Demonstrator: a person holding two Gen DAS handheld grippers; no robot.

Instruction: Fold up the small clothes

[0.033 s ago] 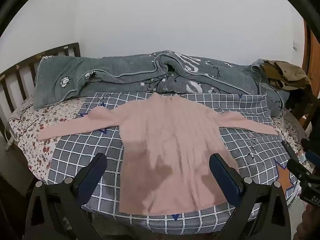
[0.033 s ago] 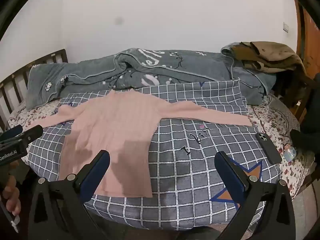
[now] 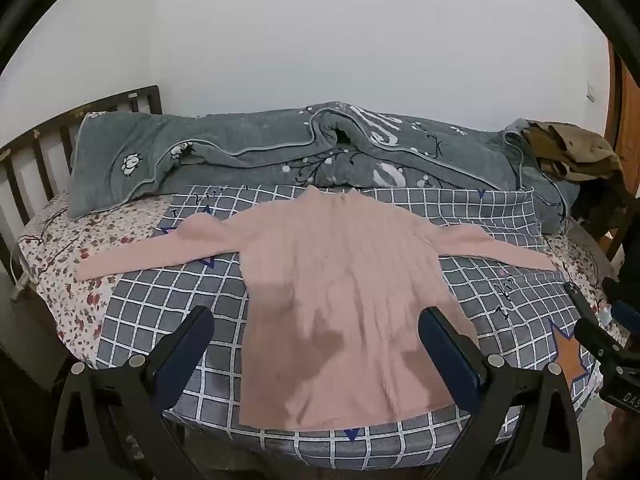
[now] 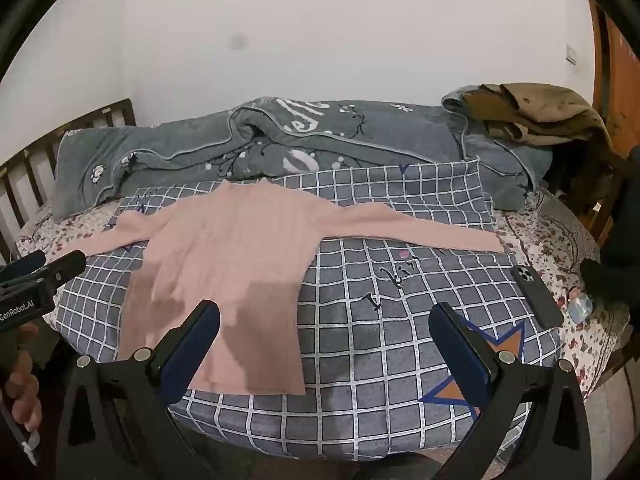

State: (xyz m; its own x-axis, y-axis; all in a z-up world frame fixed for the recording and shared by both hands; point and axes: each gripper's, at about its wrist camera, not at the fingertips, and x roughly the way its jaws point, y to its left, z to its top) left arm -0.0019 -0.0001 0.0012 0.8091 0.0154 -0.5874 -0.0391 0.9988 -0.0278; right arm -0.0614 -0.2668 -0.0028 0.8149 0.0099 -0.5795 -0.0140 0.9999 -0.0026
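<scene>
Across the left wrist view:
Sweater: pink sweater (image 3: 344, 300) lay flat on the checked blanket (image 3: 160, 304), sleeves spread left and right, hem at the near bed edge.
Left gripper (image 3: 316, 344): jaws stood wide apart, holding nothing, above the hem.
Risk: soft knit could bunch or drag the blanket if pinched too deep.

Across the right wrist view:
Right gripper (image 4: 324, 344): spread wide, empty, right of the sweater body.
Phone (image 4: 538, 296): lay near the right sleeve's cuff; a sweeping fold might knock it.
Risk: hem might slide off the near edge.

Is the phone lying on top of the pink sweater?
No, the phone lies on the checked blanket near the bed's right edge, well apart from the pink sweater.
</scene>
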